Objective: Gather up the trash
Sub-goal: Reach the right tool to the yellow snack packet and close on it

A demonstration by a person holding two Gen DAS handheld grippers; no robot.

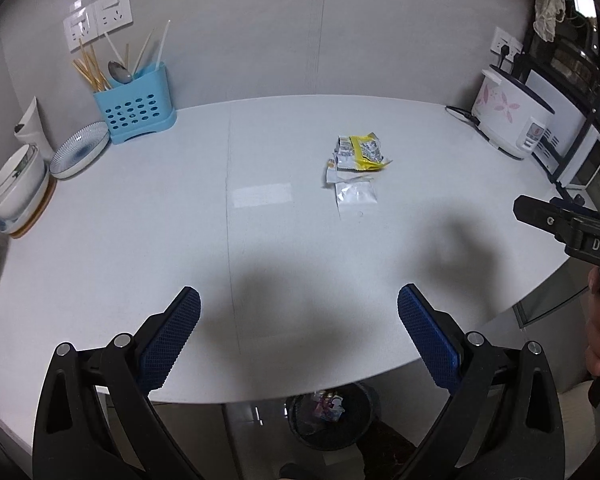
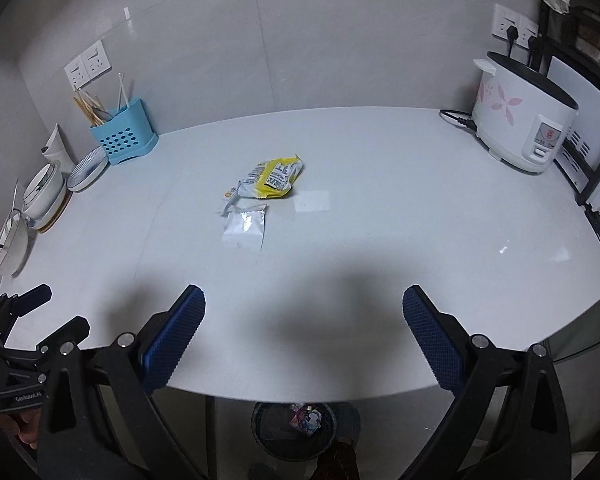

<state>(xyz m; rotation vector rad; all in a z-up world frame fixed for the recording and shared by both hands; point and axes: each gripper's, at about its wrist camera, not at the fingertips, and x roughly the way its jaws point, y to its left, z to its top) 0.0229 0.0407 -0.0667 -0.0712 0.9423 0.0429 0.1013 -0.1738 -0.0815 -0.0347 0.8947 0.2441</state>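
Yellow snack wrapper and silver sachet lie mid-counter, ahead-left of the right gripper, ahead-right of the left gripper; both jaws are spread, empty, roughly equally near.

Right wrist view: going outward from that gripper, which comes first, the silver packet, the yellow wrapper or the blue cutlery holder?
From the right gripper, jaws open:
1. Silver packet, ahead, slightly left.
2. Yellow wrapper, just behind the packet.
3. Blue cutlery holder, far left, against the wall.
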